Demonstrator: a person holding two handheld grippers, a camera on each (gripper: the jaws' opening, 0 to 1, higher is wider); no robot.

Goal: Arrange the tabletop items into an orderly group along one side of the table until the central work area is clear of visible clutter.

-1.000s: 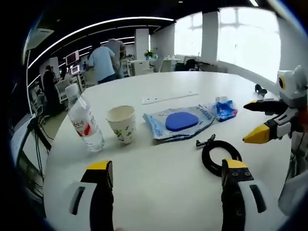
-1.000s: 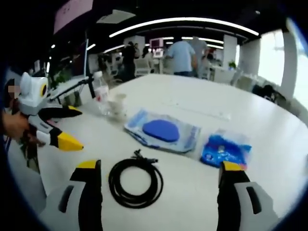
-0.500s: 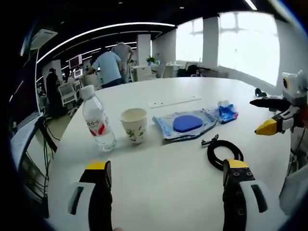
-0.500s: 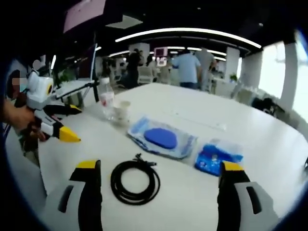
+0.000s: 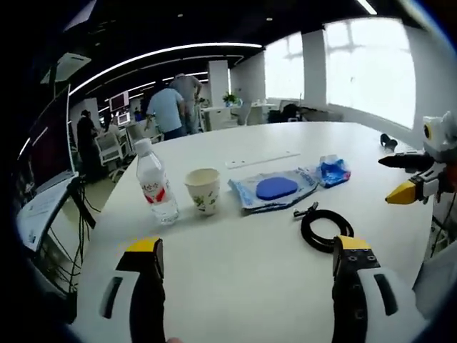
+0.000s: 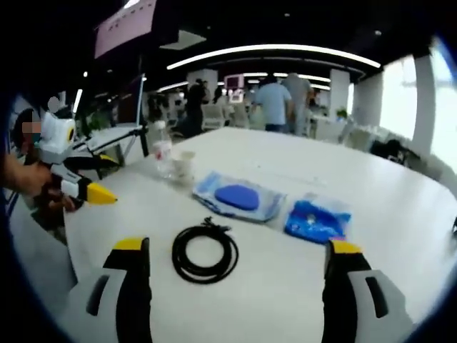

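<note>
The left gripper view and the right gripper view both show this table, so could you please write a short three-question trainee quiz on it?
1. True or false: the paper cup stands upright between the water bottle and the clear pouch with the blue pad.
2. Which item lies nearest the right gripper? A) the coiled black cable B) the water bottle C) the paper cup
3. Fill in: both the left gripper and the right gripper are ____, holding nothing.

Key: 1 true. 2 A; the cable lies on the white table just ahead of the fingers. 3 open.
</note>
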